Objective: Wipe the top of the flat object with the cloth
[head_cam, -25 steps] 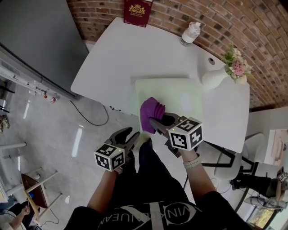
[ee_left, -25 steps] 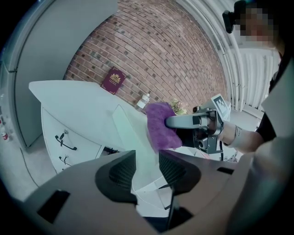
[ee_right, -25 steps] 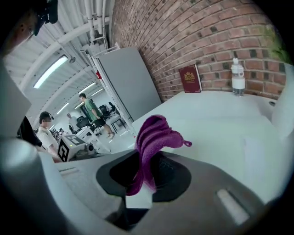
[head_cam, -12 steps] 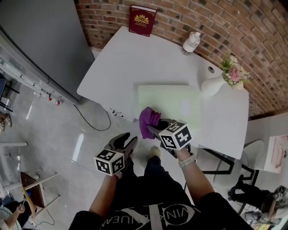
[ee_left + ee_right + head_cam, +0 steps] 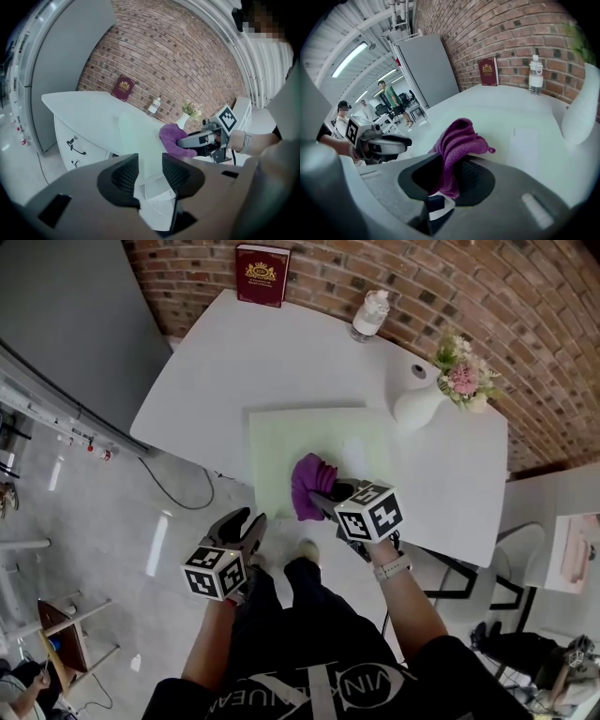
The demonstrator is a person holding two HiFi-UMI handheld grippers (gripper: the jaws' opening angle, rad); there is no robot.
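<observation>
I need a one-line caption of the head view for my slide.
Right gripper holds a purple cloth over the pale green board; left gripper hangs open beside the white table.

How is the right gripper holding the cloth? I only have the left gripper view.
Observer: The right gripper is shut on the cloth; purple folds are pinched between its jaws.
Operator: Where is the cloth now?
Observer: The head view shows it over the near half of the pale green mat, reaching the edge closest to you.
Operator: And where am I?
Observer: Your left gripper hangs over the floor, short of the table.
</observation>
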